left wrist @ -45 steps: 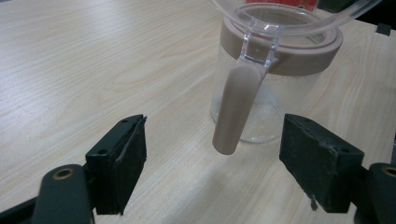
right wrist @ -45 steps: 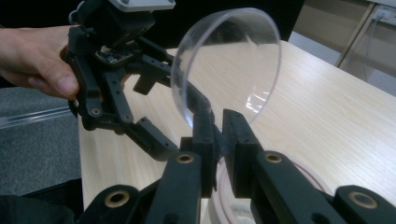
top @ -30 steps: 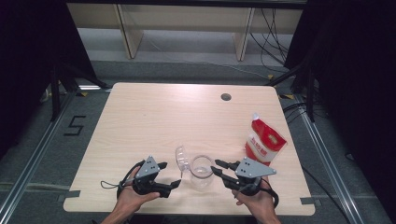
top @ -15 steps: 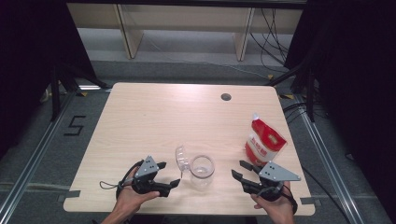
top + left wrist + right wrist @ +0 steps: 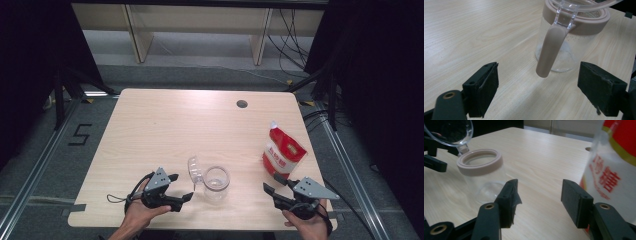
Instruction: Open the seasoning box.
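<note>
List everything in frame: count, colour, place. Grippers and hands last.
Clear glass jar with beige rim: 1, transparent, near-centre front of table, between the two grippers; its clear hinged lid stands open on the jar's left side.
Beige latch tab on the jar: 1, hangs down the jar's side, ahead of the left gripper's jaws.
Red and white printed pouch: 1, upright, right side of table, just beyond the right gripper.
Light wood table: 1, with a dark round hole near its far edge.
Left gripper: black, front left, jaws open, nothing between them.
Right gripper: black, front right, jaws have just been opening, nothing between them.
Hands: 2, at front edge.
</note>
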The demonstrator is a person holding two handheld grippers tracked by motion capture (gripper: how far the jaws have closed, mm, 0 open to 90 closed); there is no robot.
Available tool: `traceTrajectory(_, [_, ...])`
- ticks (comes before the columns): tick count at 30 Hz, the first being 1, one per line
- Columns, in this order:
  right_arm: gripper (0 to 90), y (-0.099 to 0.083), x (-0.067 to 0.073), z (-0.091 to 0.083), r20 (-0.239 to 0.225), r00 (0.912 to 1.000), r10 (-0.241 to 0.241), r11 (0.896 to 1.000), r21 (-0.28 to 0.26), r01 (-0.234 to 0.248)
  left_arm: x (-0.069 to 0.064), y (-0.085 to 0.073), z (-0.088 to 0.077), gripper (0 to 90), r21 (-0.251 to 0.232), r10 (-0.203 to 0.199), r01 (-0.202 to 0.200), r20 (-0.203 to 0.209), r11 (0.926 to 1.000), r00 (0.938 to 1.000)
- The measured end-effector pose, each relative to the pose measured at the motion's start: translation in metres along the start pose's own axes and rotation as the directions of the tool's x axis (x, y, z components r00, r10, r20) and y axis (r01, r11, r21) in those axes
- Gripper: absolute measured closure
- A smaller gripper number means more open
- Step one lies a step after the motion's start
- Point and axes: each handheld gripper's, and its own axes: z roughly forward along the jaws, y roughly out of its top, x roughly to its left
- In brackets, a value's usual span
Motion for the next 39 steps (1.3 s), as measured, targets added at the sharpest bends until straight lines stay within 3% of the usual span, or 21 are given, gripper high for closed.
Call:
traceTrajectory(2, [45.9,-0.003,-0.002,-0.002,0.007,0.9999,0.016,1.000,0.001,-0.016,0.000,0.000,0.000,16.7,0.000,0.001,-0.001,0.001,1.0000,1.0000])
traceTrajectory(3, [45.6,-0.005,-0.001,-0.003,0.038,0.9989,0.026,1.000,-0.009,-0.025,0.000,0.000,0.000,16.6,-0.006,-0.004,0.004,-0.001,1.0000,1.0000])
traceTrajectory(7, [41.8,-0.007,-0.004,-0.006,0.052,0.9986,0.007,1.000,0.015,-0.008,0.000,0.000,0.001,16.7,-0.007,0.004,-0.004,0.000,1.0000,1.0000])
traceTrajectory(8, [40.9,-0.008,-0.004,-0.008,0.065,0.9975,0.030,0.999,0.024,-0.031,0.000,0.000,0.001,16.7,-0.009,0.007,-0.007,0.001,0.9999,1.0000])
traceTrajectory(9, [40.0,-0.008,-0.007,-0.008,0.089,0.9960,0.007,1.000,0.011,-0.008,0.000,0.000,0.001,16.7,-0.002,0.011,-0.011,-0.001,0.9999,0.9999])
traceTrajectory(10, [39.8,-0.009,-0.006,-0.010,0.099,0.9942,0.042,0.999,0.023,-0.045,0.000,0.000,0.001,16.7,-0.001,0.009,-0.009,0.003,1.0000,1.0000])
traceTrajectory(14, [36.9,-0.012,-0.013,-0.013,0.132,0.9888,0.068,0.997,0.016,-0.071,0.000,0.000,0.001,16.6,-0.007,0.005,-0.005,-0.001,1.0000,1.0000])
traceTrajectory(15, [36.1,-0.013,-0.017,-0.013,0.144,0.9890,0.036,0.999,0.001,-0.037,0.000,0.000,0.001,16.6,-0.008,0.004,-0.004,-0.001,1.0000,1.0000])
traceTrajectory(17, [34.5,-0.013,-0.020,-0.014,0.155,0.9871,0.041,0.999,-0.001,-0.042,0.000,0.000,0.001,16.6,-0.003,0.009,-0.009,0.003,1.0000,1.0000])
traceTrajectory(19, [31.9,-0.014,-0.020,-0.015,0.163,0.9844,0.067,0.998,-0.003,-0.067,0.001,0.001,0.000,16.6,0.008,0.035,-0.035,-0.003,0.9993,0.9994])
traceTrajectory(20, [30.8,-0.014,-0.017,-0.016,0.171,0.9793,0.109,0.994,0.004,-0.111,0.001,0.001,0.000,16.7,0.004,0.035,-0.035,0.008,0.9994,0.9994])
traceTrajectory(21, [29.6,-0.014,-0.021,-0.016,0.170,0.9817,0.086,0.996,0.000,-0.088,0.001,0.001,0.001,16.7,-0.001,0.036,-0.036,0.013,0.9994,0.9993])
traceTrajectory(23, [26.6,-0.015,-0.023,-0.016,0.196,0.9766,0.089,0.996,-0.005,-0.090,0.001,0.002,0.001,16.7,-0.004,0.044,-0.044,0.016,0.9990,0.9989])
traceTrajectory(25, [25.3,-0.015,-0.023,-0.017,0.203,0.9721,0.117,0.993,0.000,-0.119,0.001,0.002,0.001,16.7,-0.004,0.045,-0.045,0.011,0.9990,0.9989])
traceTrajectory(26, [24.9,-0.016,-0.027,-0.016,0.192,0.9767,0.096,0.995,-0.015,-0.095,0.001,0.002,0.001,16.7,-0.005,0.046,-0.046,0.010,0.9989,0.9989])
traceTrajectory(29, [21.2,-0.016,-0.032,-0.018,0.224,0.9712,0.082,0.997,-0.015,-0.081,-0.001,0.001,0.001,16.7,-0.003,0.024,-0.024,0.001,0.9997,0.9997])
traceTrajectory(30, [20.4,-0.017,-0.032,-0.018,0.228,0.9665,0.118,0.993,-0.014,-0.118,-0.001,0.002,0.001,16.6,-0.003,0.028,-0.028,0.002,0.9996,0.9996])
traceTrajectory(32, [18.0,-0.018,-0.035,-0.016,0.209,0.9709,0.117,0.993,-0.024,-0.115,0.000,0.002,0.001,16.7,-0.006,0.046,-0.046,0.002,0.9989,0.9990])
traceTrajectory(35, [15.9,-0.018,-0.038,-0.015,0.210,0.9717,0.108,0.994,-0.020,-0.106,0.000,0.002,0.001,16.7,-0.011,0.042,-0.042,0.006,0.9991,0.9991])
traceTrajectory(36, [15.8,-0.018,-0.039,-0.014,0.215,0.9716,0.098,0.995,-0.017,-0.097,-0.001,0.002,0.002,16.7,-0.015,0.015,-0.015,0.007,0.9998,0.9999])
traceTrajectory(39, [15.7,-0.017,-0.041,-0.012,0.216,0.9731,0.079,0.997,-0.013,-0.078,0.000,0.002,0.001,16.7,-0.015,0.027,-0.026,0.007,0.9995,0.9996])
